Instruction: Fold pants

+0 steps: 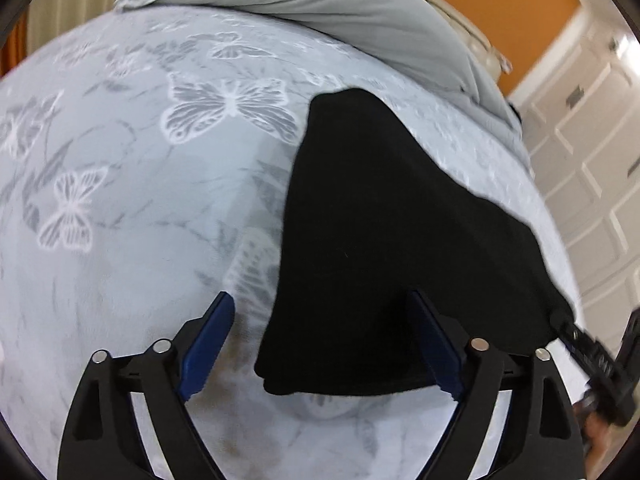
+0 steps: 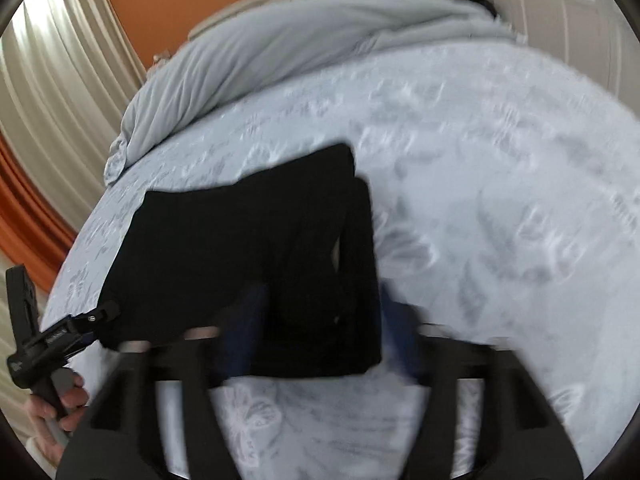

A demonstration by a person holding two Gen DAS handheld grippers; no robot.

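Note:
The black pants (image 1: 380,232) lie in a folded bundle on the butterfly-print bedspread (image 1: 120,200). My left gripper (image 1: 322,300) is open, its blue fingers (image 1: 208,344) straddling the near left corner of the bundle. In the right wrist view the pants (image 2: 248,240) show stacked layers, with a loose fold at the right edge. My right gripper (image 2: 320,320) is blurred by motion and open, its fingers either side of the bundle's near right part. The left gripper (image 2: 100,316) also shows there, at the pants' left corner. The right gripper (image 1: 568,328) shows at the pants' right corner in the left wrist view.
A rolled grey duvet (image 1: 340,4) lies along the far side of the bed. An orange wall (image 2: 240,0), cream curtains (image 2: 60,72) and white panelled doors (image 1: 592,140) surround the bed. The bedspread stretches wide to the left (image 1: 80,140) and right (image 2: 500,180).

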